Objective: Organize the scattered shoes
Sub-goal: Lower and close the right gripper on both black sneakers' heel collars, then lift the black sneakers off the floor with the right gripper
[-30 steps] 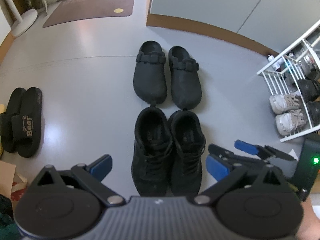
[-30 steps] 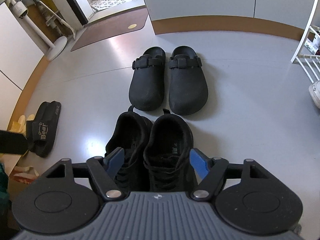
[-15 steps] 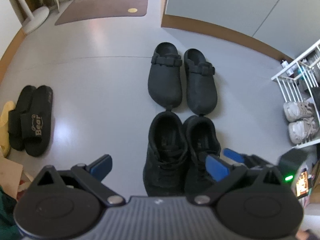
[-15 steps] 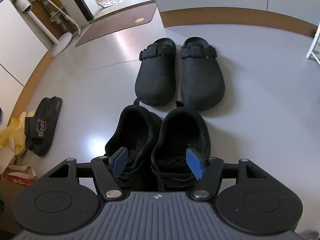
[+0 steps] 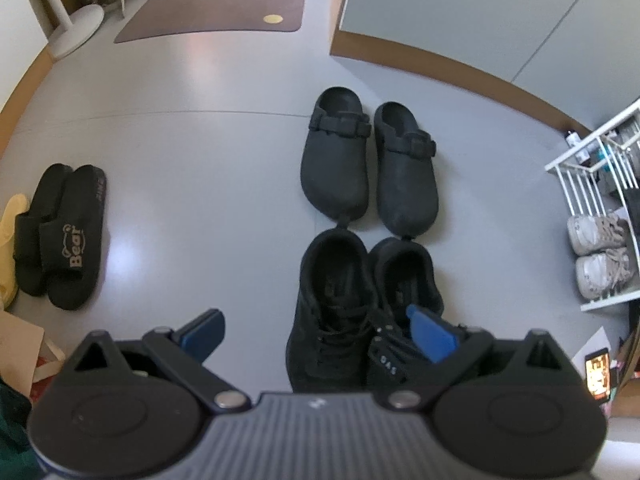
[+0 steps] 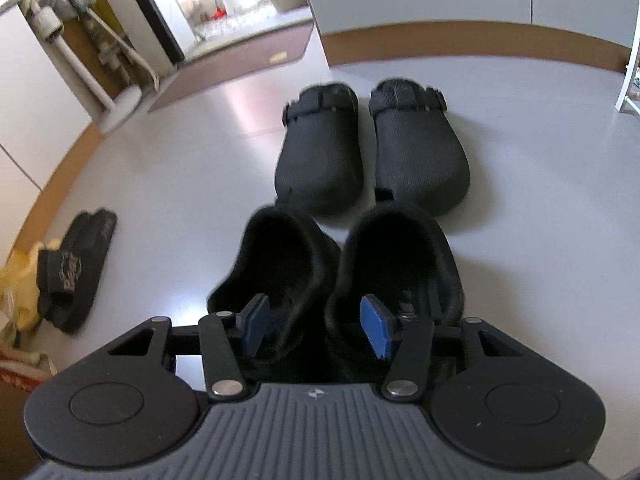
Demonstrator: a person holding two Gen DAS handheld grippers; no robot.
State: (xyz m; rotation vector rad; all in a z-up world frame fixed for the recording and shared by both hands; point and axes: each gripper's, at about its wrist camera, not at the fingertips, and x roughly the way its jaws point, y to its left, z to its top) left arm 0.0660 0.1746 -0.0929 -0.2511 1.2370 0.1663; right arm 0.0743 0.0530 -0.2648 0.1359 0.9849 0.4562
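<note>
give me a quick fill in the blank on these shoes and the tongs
1. The clogs and the laced shoes are both ____ in colour.
2. The slides carry the word ____.
3. The pale sneakers sit on a white ____.
4. The right tongs straddle the inner walls of the two ____ shoes.

Missing words: black; Bear; rack; laced

grey floor [image 5: 192,168] smooth, faintly glossy; black sneakers [image 5: 332,304] matt cloth; clogs [image 5: 336,168] matt, finely textured; rack [image 5: 580,168] white wire.
</note>
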